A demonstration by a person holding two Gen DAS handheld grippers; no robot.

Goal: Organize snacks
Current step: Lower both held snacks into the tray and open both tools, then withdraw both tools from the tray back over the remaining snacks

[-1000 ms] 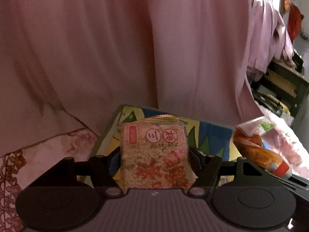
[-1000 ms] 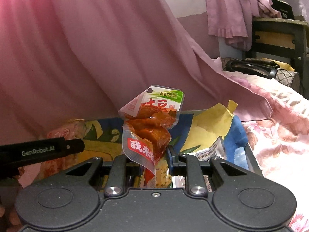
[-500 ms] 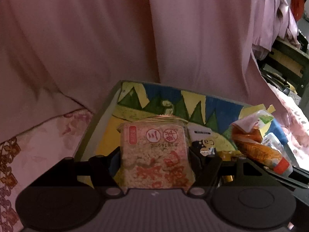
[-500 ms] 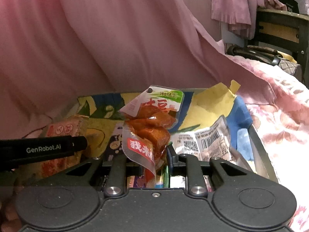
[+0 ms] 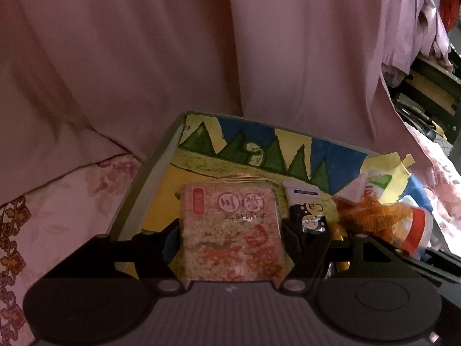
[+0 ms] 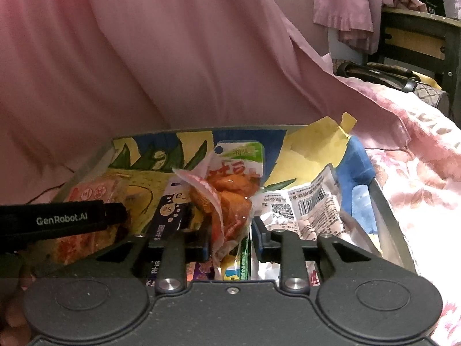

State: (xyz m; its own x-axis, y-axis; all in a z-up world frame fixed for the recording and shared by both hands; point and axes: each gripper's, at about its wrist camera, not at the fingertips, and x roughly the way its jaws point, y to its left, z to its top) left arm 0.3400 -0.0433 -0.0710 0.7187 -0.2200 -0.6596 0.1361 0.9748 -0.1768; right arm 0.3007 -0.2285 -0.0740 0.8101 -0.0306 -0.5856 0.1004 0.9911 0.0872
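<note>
Clear-wrapped rice cake point(image 5: 232, 230) stands upright, clamped in left claw point(image 5: 232, 235); right claw point(image 6: 230, 230) has just been opening around the orange pouch point(image 6: 230, 193).

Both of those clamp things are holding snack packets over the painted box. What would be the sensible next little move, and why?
Probably draw the right hand-held gripper back. Its jaws have just been opening, and the orange snack packet sags loose between them over the painted box. The left hand-held gripper clamps the rice cracker pack.
</note>
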